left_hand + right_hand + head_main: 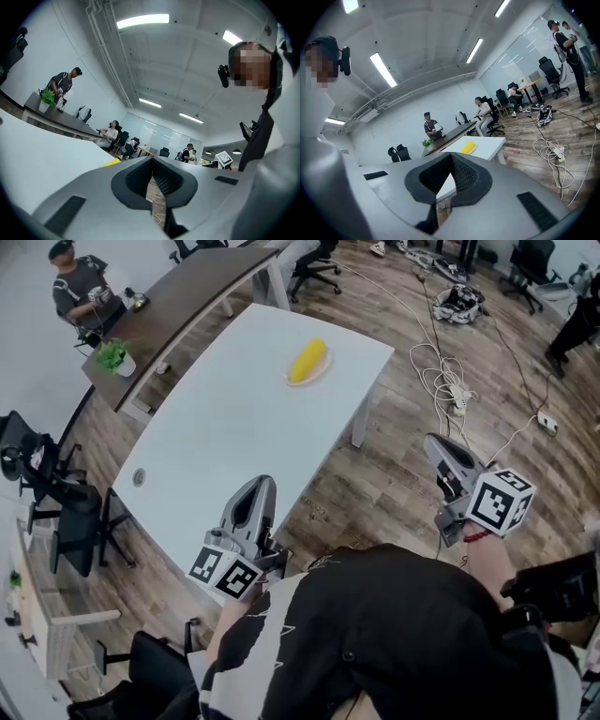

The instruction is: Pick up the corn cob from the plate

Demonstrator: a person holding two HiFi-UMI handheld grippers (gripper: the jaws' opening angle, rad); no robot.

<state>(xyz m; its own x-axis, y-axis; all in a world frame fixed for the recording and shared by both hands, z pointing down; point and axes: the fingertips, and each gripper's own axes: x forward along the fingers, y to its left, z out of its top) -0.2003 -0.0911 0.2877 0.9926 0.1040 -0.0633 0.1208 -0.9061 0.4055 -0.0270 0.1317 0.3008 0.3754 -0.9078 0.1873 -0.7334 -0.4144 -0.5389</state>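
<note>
Head view: left gripper (262, 483), right gripper (434, 442) closed, empty.

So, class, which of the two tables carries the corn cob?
The white table, with the corn cob on its plate; the dark brown table holds a potted plant.

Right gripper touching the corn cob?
Apart. Head view: right gripper is off the table over the floor; corn cob lies on its plate far across.
</note>
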